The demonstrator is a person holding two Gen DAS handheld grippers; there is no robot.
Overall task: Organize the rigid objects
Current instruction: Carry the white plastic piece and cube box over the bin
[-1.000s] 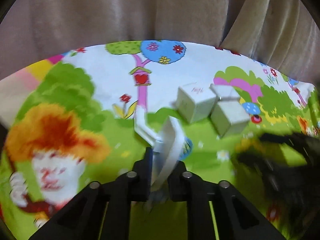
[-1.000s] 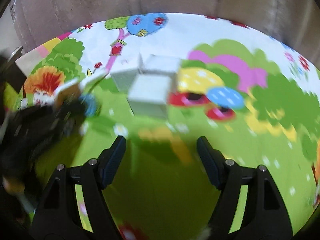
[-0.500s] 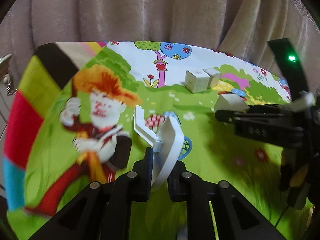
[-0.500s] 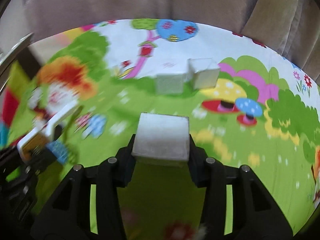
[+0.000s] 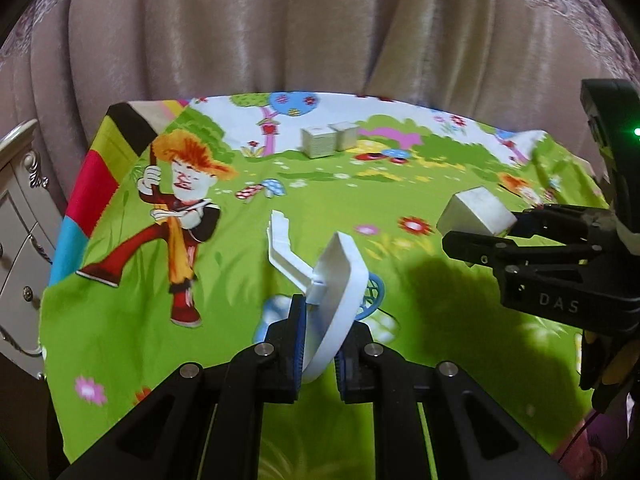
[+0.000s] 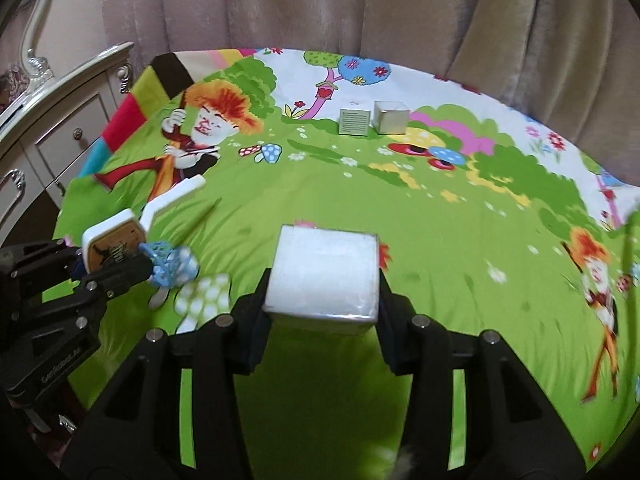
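Note:
My left gripper [image 5: 320,344] is shut on a white plastic stand [image 5: 336,280] with a folding arm, held above the cloth; the right wrist view shows the stand's brown face [image 6: 114,246]. My right gripper [image 6: 322,304] is shut on a white cube box [image 6: 324,272], lifted off the cloth. In the left wrist view that cube [image 5: 476,212] sits in the right gripper [image 5: 472,236] to the right of the stand. Two more white cubes [image 6: 354,122] [image 6: 390,117] stand side by side, touching, far back on the cloth.
A bright cartoon-print cloth [image 6: 440,220] covers the table. A pale dresser with drawers [image 6: 60,128] stands close to its left edge. Beige curtains [image 5: 280,32] hang right behind the far edge.
Both grippers have drawn back from the far cubes toward the near side. The right gripper went from open to shut on one cube and lifted it. The left still holds the stand.

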